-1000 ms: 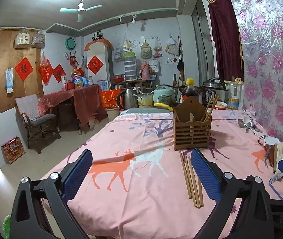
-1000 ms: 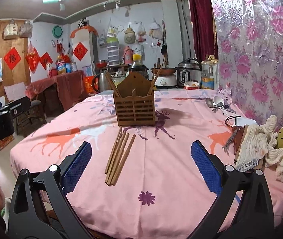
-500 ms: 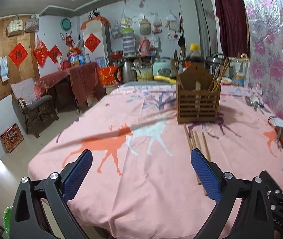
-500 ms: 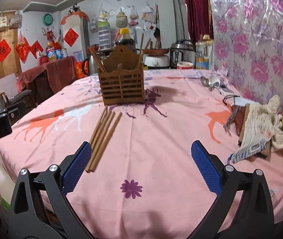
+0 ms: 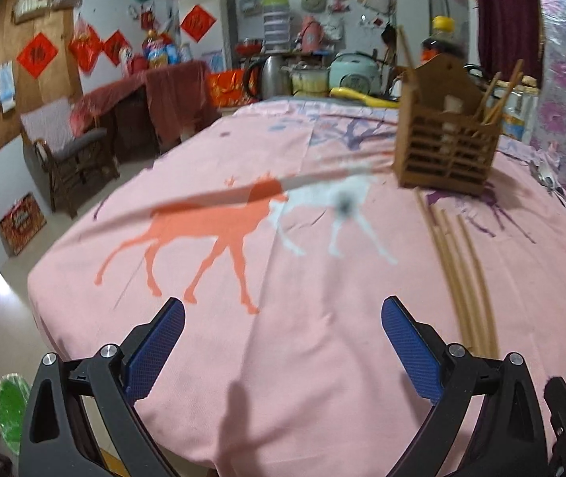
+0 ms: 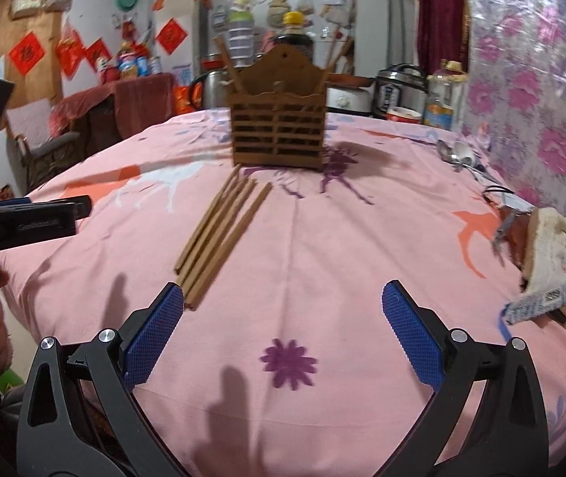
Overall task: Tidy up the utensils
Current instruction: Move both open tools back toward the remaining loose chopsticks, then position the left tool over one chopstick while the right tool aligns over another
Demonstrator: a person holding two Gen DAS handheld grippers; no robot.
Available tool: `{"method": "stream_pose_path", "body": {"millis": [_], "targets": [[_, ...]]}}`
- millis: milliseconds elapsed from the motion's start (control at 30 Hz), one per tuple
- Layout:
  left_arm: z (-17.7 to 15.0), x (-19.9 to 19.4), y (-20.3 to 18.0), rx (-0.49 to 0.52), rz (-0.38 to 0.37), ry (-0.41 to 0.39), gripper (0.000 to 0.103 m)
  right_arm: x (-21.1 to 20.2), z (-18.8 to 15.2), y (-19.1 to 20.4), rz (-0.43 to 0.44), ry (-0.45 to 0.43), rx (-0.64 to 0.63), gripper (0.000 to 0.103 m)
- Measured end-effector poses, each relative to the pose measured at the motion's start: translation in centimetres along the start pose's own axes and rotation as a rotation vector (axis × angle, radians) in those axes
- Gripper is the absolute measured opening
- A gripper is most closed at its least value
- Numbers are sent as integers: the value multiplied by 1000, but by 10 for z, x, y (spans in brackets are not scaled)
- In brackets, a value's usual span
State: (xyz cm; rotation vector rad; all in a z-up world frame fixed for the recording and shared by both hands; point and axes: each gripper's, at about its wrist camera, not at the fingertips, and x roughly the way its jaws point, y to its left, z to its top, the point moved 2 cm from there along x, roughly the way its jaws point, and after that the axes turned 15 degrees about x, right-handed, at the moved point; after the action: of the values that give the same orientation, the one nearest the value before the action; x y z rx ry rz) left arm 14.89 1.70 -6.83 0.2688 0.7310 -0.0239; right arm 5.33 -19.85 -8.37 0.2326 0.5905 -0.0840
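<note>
Several wooden chopsticks (image 6: 223, 234) lie in a loose bundle on the pink tablecloth (image 6: 322, 262), in front of a brown slatted wooden holder (image 6: 279, 135) with a few chopsticks standing in it. The same chopsticks (image 5: 465, 270) and holder (image 5: 446, 147) show at the right of the left wrist view. My right gripper (image 6: 283, 318) is open and empty, low over the cloth, its left finger beside the near ends of the chopsticks. My left gripper (image 5: 283, 338) is open and empty, left of the bundle.
Metal spoons (image 6: 458, 155) lie at the far right near the floral wall. A cream cloth and small items (image 6: 553, 246) sit at the right edge. Cookers, a kettle and bottles (image 6: 398, 91) stand behind the holder. A chair (image 5: 68, 151) stands left of the table.
Both grippers have moved forward and down toward the cloth. The chopsticks and holder now look closer. Both stay open.
</note>
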Motion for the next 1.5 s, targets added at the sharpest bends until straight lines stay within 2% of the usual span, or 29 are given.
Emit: {"method": "stream_pose_path", "body": {"millis": [133,233,500,567,733,800,900,967,1033,1100,1167,1267,1400,1500], "targets": [[-7,14,7,-14,-3,31,97,6,-4,13,19,22,-52,96],[-10,21,10,-21,-13,41,97,13,-7,17,-1,31,-80,96],[-14,29,3,-10,-31,59,97,33,-10,15,-28,101,-68,96],[-15,30,1,-4,-38,61,97,41,-9,12,-47,123,-54,93],[-16,29,-9,30,-57,52,97,46,-6,2,-15,151,11,89],[-15,28,-14,47,-60,46,97,44,-8,5,12,157,-3,89],[-16,27,-20,59,-65,49,97,45,-11,11,-5,147,-40,87],[-16,27,-23,67,-70,48,97,46,-7,6,-43,133,-22,78],[-16,25,-26,76,-80,43,97,48,1,-13,-112,119,51,50],[-16,22,-30,89,-94,33,97,49,6,-31,-95,130,143,37],[-16,17,-38,113,-114,16,97,46,8,-39,-49,120,189,37],[-16,12,-52,155,-159,-6,97,46,6,-40,-8,128,204,42],[-17,9,-70,218,-213,-27,97,46,7,-42,12,135,226,44],[-18,17,-84,254,-258,-3,97,45,7,-42,21,138,228,48]]}}
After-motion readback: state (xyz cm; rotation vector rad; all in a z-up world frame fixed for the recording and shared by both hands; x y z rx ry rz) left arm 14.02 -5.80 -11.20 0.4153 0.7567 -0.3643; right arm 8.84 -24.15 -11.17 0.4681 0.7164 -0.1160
